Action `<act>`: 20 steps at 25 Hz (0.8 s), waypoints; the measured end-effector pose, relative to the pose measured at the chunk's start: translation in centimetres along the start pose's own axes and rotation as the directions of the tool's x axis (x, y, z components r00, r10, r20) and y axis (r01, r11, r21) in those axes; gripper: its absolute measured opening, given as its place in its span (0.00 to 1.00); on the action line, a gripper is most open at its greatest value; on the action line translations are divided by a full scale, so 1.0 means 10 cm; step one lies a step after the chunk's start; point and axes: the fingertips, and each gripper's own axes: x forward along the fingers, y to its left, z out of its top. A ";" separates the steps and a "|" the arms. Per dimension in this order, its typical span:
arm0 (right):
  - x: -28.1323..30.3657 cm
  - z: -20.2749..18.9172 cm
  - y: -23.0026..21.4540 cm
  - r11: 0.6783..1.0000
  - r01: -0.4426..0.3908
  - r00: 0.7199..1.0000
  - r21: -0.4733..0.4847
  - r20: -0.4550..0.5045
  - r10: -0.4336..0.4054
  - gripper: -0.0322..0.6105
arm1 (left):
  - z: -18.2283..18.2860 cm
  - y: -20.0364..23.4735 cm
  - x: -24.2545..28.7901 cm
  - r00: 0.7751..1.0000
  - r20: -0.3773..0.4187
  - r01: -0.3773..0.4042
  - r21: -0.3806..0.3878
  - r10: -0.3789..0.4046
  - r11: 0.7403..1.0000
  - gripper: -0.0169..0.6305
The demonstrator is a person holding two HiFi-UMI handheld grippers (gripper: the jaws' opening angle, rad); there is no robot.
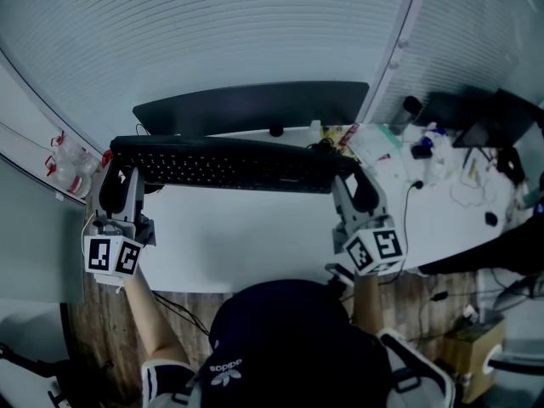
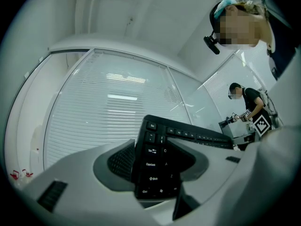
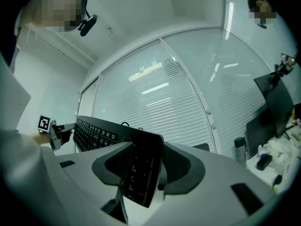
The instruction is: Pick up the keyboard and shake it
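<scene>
A long black keyboard [image 1: 225,164] hangs in the air above the white desk [image 1: 246,236], lifted level between my two grippers. My left gripper [image 1: 121,173] is shut on its left end; in the left gripper view the Tab, Caps and Shift keys of the keyboard [image 2: 157,166] sit between the grey pads. My right gripper [image 1: 347,177] is shut on the right end, where the keyboard [image 3: 138,173] edge stands clamped between the jaws. Each marker cube points back toward me.
A dark curved monitor [image 1: 251,107] stands just behind the keyboard. The desk's right side is cluttered with a bottle [image 1: 406,111], cables and small items [image 1: 425,155]. Window blinds [image 1: 212,32] fill the background. Another person [image 2: 247,105] stands far off.
</scene>
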 end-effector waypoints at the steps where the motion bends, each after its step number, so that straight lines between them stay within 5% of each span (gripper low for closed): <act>1: 0.00 0.00 0.00 1.000 0.001 1.000 0.000 0.000 -0.001 0.35 | 0.00 0.00 0.00 1.000 0.002 0.000 0.000 0.000 1.000 0.34; 20: 0.00 0.02 0.00 1.000 0.001 1.000 -0.003 0.008 -0.001 0.35 | 0.01 -0.01 0.00 1.000 0.007 -0.004 0.004 0.004 1.000 0.34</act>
